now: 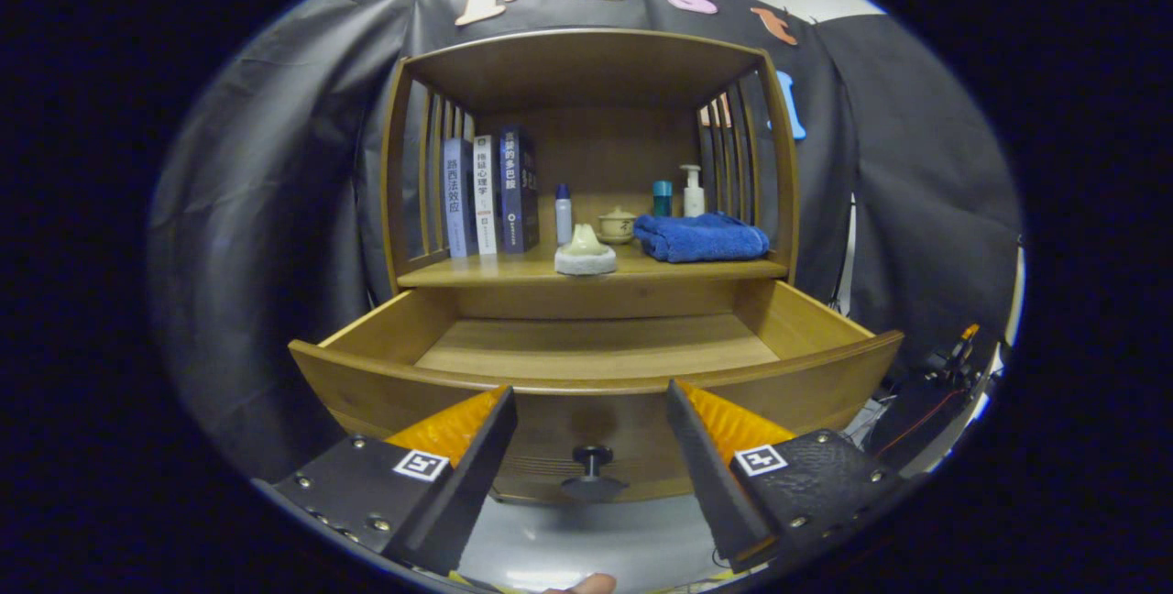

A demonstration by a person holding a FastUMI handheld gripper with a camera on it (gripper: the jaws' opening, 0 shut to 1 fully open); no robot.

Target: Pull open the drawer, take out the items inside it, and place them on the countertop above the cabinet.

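The gripper [591, 401] was held level, facing the cabinet [586, 71] head-on, its fingers spread wide and holding nothing. The drawer [596, 369] stood pulled out just ahead of the fingertips, with its knob [593, 470] low between the fingers, touching neither. The drawer floor that showed was bare; its near part was hidden behind the front panel. On the countertop [513, 270] sat a pale holder [586, 253], a blue towel [701, 236], books [490, 192] and small bottles [564, 214], too small to tell apart.
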